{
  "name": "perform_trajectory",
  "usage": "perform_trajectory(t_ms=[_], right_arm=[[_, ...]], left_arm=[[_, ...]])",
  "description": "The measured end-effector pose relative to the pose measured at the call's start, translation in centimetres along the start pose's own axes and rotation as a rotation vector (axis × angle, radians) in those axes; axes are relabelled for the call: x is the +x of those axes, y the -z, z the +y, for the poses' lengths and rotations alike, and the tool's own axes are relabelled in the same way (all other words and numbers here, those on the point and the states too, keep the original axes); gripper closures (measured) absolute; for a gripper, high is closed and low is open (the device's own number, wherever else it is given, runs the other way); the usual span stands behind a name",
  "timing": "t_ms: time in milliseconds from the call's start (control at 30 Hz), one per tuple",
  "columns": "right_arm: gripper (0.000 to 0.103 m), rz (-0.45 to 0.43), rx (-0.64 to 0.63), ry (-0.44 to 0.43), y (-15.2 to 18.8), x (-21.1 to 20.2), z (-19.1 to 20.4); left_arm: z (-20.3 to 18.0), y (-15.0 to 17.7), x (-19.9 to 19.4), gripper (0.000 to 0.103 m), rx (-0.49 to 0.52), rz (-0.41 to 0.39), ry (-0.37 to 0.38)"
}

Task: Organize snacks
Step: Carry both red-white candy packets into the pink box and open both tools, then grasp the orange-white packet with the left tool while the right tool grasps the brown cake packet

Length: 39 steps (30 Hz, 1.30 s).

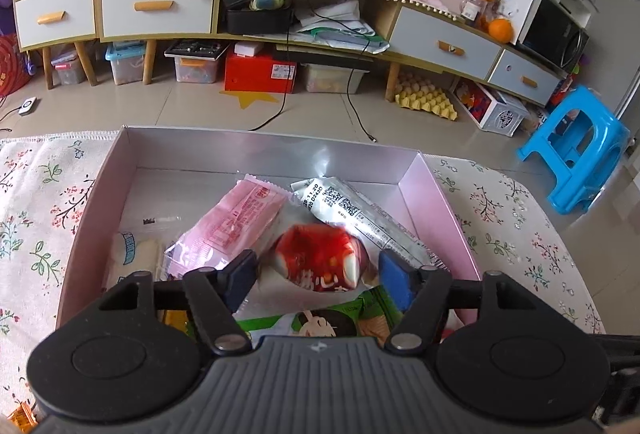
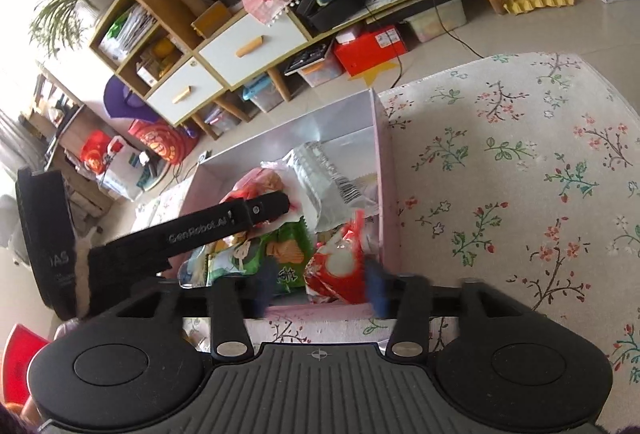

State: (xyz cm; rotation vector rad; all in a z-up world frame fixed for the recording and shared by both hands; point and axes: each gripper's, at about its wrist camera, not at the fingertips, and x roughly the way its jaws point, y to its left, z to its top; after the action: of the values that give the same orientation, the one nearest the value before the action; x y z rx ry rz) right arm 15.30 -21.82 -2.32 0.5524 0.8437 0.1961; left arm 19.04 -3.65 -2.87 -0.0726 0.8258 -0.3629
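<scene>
A shallow pink box sits on the flowered cloth and holds several snack packets. In the left wrist view my left gripper hangs over the box's near half, open. A red packet lies between its pads with a gap on each side. Around it lie a pink packet, a silver-white packet and a green packet. In the right wrist view my right gripper is open over the box's near right corner. Another red packet rests between its blurred pads. The left gripper's black finger reaches across the green packet.
The flowered tablecloth spreads to the right of the box and also on its left. Beyond the table's far edge is tiled floor with a blue stool, storage bins and a long cabinet.
</scene>
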Motion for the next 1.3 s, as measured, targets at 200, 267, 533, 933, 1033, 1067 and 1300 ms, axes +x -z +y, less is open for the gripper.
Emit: perform_trajectory(t_ms=[200, 267, 533, 933, 1033, 1067, 1300], right_arm=[[0.043, -0.006, 0.0, -0.009, -0.2, -0.3, 0.2], [0.04, -0.01, -0.01, -0.011, -0.2, -0.6, 0.5], [0.032, -0.03, -0.049, -0.017, 0.0, -2.1, 1.7], [0.021, -0.061, -0.116, -0.021, 0.5, -5.3, 3.0], [0.02, -0.065, -0.137, -0.028, 0.9, -6.1, 3.4], [0.019, -0.065, -0.141, -0.031, 1.0, -6.3, 3.5], [0.018, -0.052, -0.159, -0.019, 2.1, -7.0, 4.0]], left_arm=[[-0.2, 0.0, -0.6, 0.036, 0.02, 0.006, -0.008], [-0.2, 0.0, -1.1, 0.035, 0.027, 0.003, -0.009], [0.0, 0.6, -3.5, 0.029, 0.031, -0.017, -0.02], [-0.1, 3.1, -8.2, 0.014, 0.063, -0.034, -0.038], [-0.2, 3.8, -9.2, 0.01, 0.073, -0.039, -0.047], [-0.1, 4.0, -9.5, 0.009, 0.073, -0.039, -0.05], [0.0, 5.8, -10.9, 0.004, 0.09, -0.006, -0.08]])
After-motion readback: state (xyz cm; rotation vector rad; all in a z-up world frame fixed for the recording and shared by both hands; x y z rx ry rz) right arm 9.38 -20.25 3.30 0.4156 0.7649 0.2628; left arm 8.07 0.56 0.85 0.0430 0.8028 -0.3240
